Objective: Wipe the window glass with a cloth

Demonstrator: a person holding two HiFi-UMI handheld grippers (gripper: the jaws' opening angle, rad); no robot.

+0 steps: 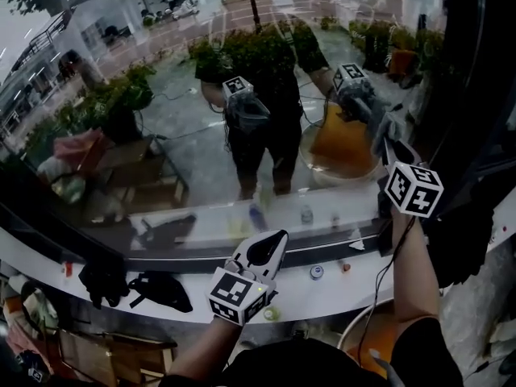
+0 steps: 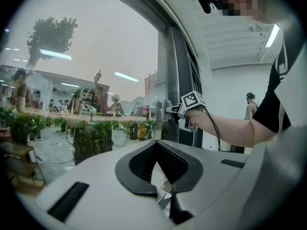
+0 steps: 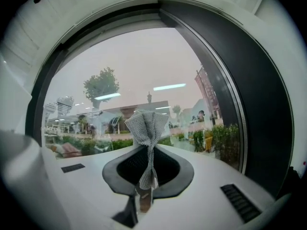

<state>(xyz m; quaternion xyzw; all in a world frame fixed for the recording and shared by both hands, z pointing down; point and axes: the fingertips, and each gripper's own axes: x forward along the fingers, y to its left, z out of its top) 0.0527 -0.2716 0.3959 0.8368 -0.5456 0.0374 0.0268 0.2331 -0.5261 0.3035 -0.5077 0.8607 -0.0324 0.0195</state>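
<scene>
Our left tongs [image 2: 165, 194] sit pressed together on nothing. Our right tongs [image 3: 144, 194] pinch the grey cloth [image 3: 145, 126] up near the window glass [image 3: 139, 66]. We judge the wiping barely begun, with most of the pane left.

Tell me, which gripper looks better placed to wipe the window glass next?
The right gripper, probably. Its jaws are shut on the grey cloth, which points up at the window glass. The left gripper holds nothing and is held lower.
</scene>
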